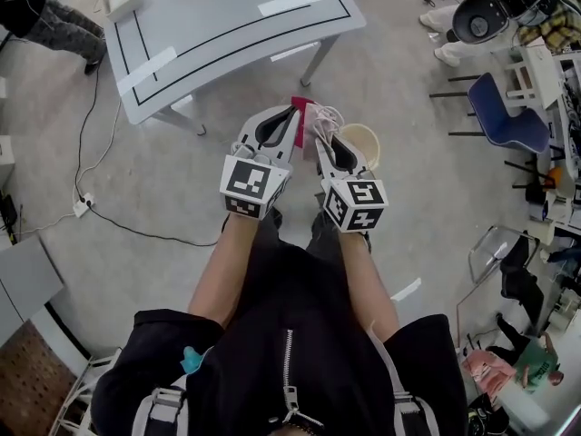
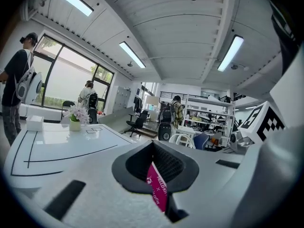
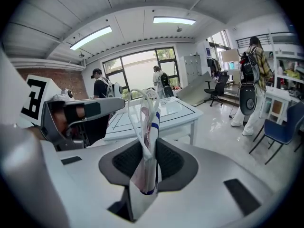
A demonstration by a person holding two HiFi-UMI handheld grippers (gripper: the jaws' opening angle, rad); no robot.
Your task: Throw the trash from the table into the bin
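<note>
- A black zip jacket point(image 1: 290, 361) fills the near edge of the head view; two bare forearms reach forward from it, side by side
- The left gripper point(image 1: 292, 114), white with a cube of square markers at its near end, has its fingers clenched on a thin magenta printed packet point(image 2: 158, 188); the left gripper view shows the packet pinched edge-on between the dark ribbed pads, its lower end hanging back toward the camera; from above, a magenta corner pokes out past the tips
- The right gripper point(image 1: 318, 123) sits just to the right, its tips close beside the left one's; its fingers grasp a crumpled white plastic wrapper with blue stripes point(image 3: 148, 165), whose thin loops rise above the tips
- A round cream bin point(image 1: 365, 142) stands on the grey floor just right of and beyond the right gripper, partly hidden behind it; both pieces of trash are held in the air just left of its rim
- A pale grey bench point(image 1: 227, 25) with a black border line and white tape strips stands farther off to the left
- A blue chair point(image 1: 508, 121) stands at the far right
</note>
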